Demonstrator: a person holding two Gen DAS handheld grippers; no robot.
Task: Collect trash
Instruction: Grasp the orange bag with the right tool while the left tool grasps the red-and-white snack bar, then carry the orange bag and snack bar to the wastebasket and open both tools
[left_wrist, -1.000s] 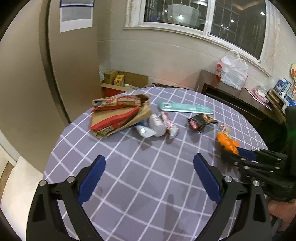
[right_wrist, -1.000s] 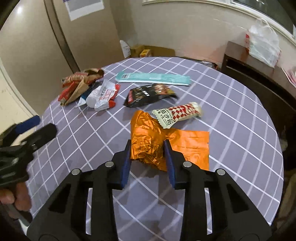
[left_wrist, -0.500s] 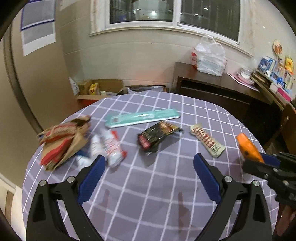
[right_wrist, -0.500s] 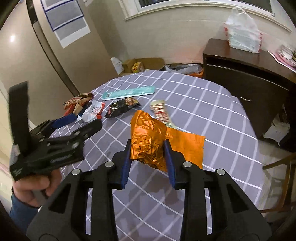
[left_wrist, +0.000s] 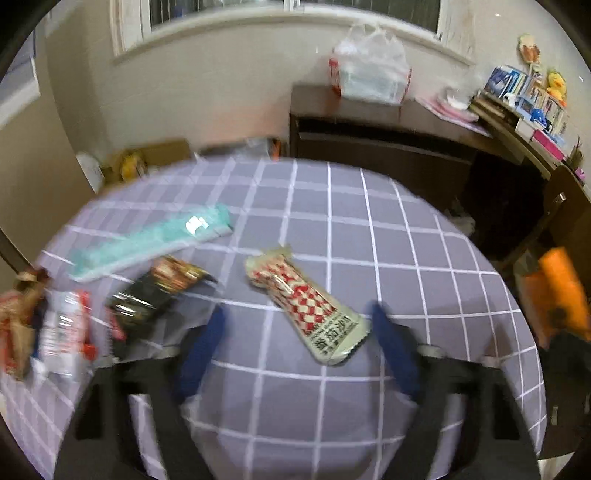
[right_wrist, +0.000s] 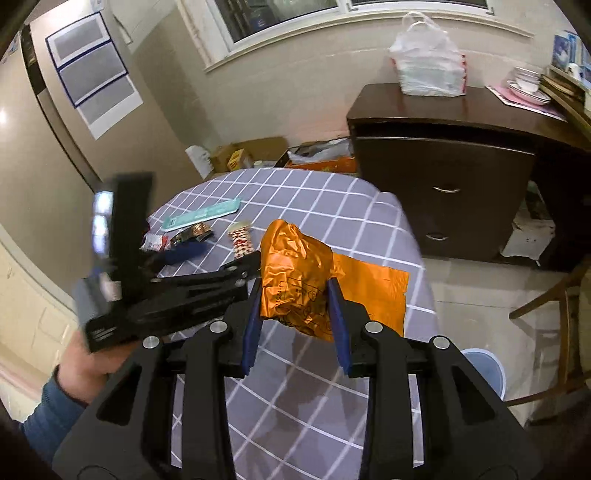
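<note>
Over the tabletop, left gripper has just been closing, still open around the checked wrapper; may pinch only its end. Right gripper clamps orange bag; loose tail could snag.

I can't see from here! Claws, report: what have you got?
Right claw shut on orange bag. Left claw closing, nothing pinched; checked wrapper between its fingers. Nothing in the way.
</note>
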